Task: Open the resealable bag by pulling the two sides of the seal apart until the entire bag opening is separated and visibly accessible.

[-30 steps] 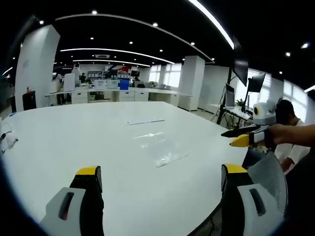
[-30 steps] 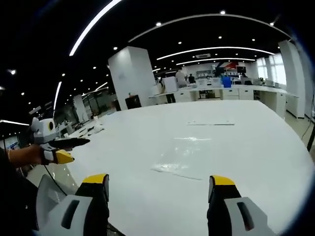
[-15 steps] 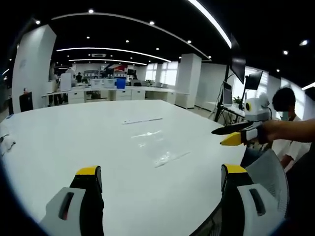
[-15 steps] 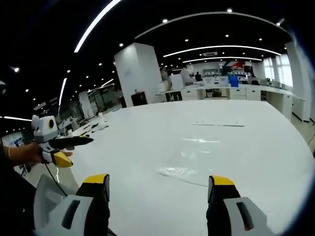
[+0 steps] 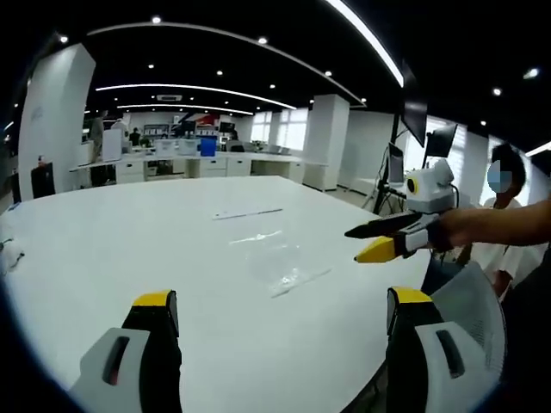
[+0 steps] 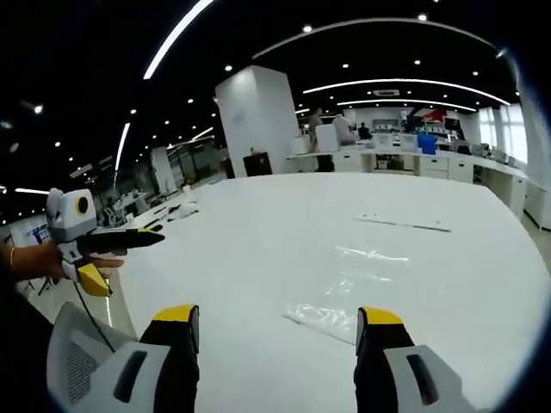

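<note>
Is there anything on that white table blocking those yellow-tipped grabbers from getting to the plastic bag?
Nothing visible does. The clear resealable plastic bag lies flat on the white table, with bare tabletop between it and the open left gripper. In the right gripper view the bag sits just ahead of the open right gripper. The thin strip lies beyond it.

The place was a large open-plan office, with a dark ceiling (image 5: 258, 26) crossed by long curved light strips (image 6: 172, 43) and dotted with round spot lights. A broad white table (image 5: 129, 232) stretched toward rows of white desks (image 5: 215, 163) at the far wall, where people (image 6: 340, 129) stood, and thick white pillars (image 6: 258, 120) rose beside them. Monitors on stands (image 5: 435, 142) stood at one side near bright windows (image 5: 293, 133).
</note>
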Motion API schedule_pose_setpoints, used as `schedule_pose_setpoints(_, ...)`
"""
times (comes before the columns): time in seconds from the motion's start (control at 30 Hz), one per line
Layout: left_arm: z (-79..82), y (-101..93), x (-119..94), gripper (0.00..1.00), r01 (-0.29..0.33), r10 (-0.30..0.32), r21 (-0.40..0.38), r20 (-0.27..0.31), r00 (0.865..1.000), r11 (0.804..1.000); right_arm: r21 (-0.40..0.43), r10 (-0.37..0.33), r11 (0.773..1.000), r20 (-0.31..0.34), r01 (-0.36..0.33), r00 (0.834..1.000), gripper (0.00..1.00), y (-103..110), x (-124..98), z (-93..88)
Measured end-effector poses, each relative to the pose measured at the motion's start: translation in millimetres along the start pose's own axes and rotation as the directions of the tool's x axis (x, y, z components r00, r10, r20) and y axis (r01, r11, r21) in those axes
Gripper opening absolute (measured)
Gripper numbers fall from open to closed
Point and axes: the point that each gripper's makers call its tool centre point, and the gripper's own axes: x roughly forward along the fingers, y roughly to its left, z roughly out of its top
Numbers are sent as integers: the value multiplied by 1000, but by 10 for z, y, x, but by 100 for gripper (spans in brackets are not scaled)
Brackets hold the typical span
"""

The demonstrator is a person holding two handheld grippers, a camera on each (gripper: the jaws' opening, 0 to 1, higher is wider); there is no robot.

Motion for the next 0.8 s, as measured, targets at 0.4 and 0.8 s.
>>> schedule_pose_setpoints(0.4, -78, -143, 96, 99, 56, -55, 18, -34, 998, 998, -48, 38, 998, -112, -43, 993, 64, -47, 414, -185)
schedule_pose_setpoints(0.8, -66, -50, 203, 99, 66, -65, 14, -51, 997, 998, -66, 64, 995, -185, -77, 981, 55, -153, 659, -325)
